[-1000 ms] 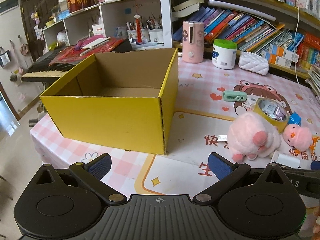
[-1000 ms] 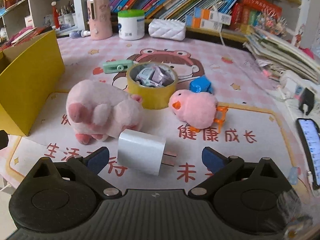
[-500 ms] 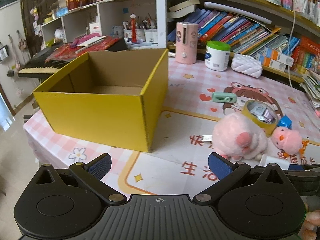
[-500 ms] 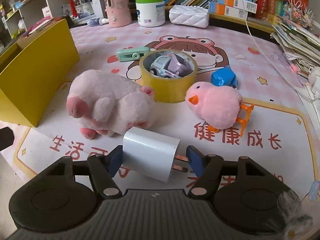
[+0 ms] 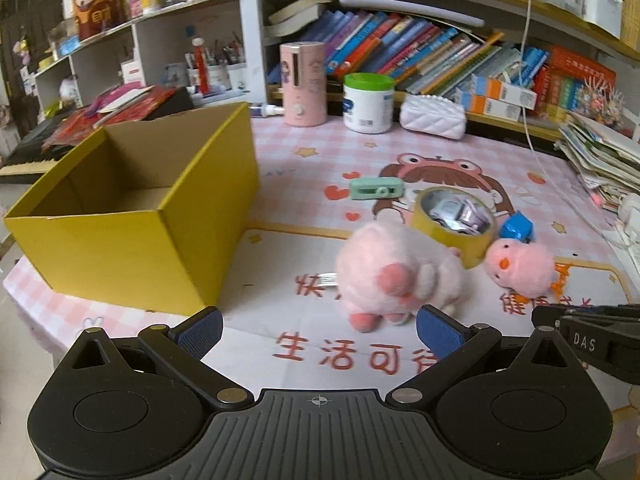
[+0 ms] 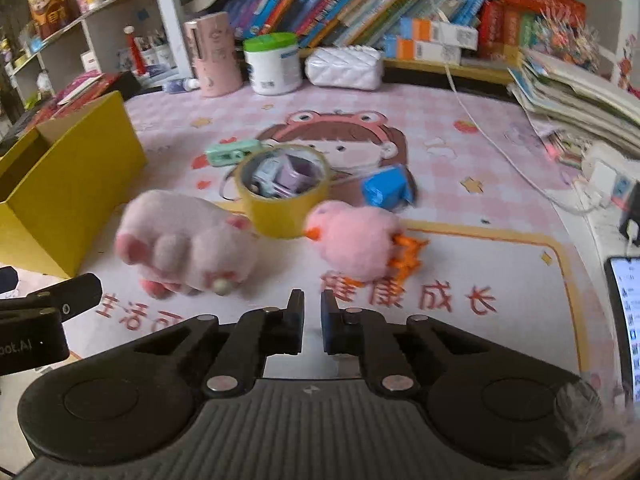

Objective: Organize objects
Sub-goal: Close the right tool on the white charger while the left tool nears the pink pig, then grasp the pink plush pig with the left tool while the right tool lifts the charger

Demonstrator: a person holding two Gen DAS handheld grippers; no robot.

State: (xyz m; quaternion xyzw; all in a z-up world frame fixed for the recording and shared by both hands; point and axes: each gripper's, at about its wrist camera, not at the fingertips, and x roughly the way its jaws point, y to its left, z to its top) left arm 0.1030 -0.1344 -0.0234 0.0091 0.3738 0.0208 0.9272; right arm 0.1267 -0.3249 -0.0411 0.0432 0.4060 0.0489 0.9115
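An open yellow cardboard box [image 5: 120, 252] [image 6: 60, 200] stands at the left of the table. Beside it lie a pink pig plush [image 5: 396, 276] [image 6: 188, 248], a pink chick plush [image 5: 520, 264] [image 6: 356, 240], a yellow tape roll [image 5: 452, 240] [image 6: 280, 212] with a toy car inside, a blue toy [image 5: 516, 230] [image 6: 386, 192] and a green gadget [image 5: 376, 189] [image 6: 232, 152]. My left gripper [image 5: 318, 328] is open and empty, just short of the pig. My right gripper [image 6: 311, 312] is shut, with nothing visible between its pads, in front of the chick. The white charger is not in view.
At the back stand a pink cylinder [image 5: 302, 84], a green-lidded white jar [image 5: 368, 104] and a white quilted pouch [image 5: 432, 116] under shelves of books. At the right are stacked papers [image 6: 580, 92], a white cable [image 6: 500, 148], a power strip [image 6: 604, 180] and a lit phone [image 6: 624, 320].
The right jaws went from wide open, through closing around the white charger, to shut, and the charger is gone from view. The left view has swung right, from the box towards the plush toys.
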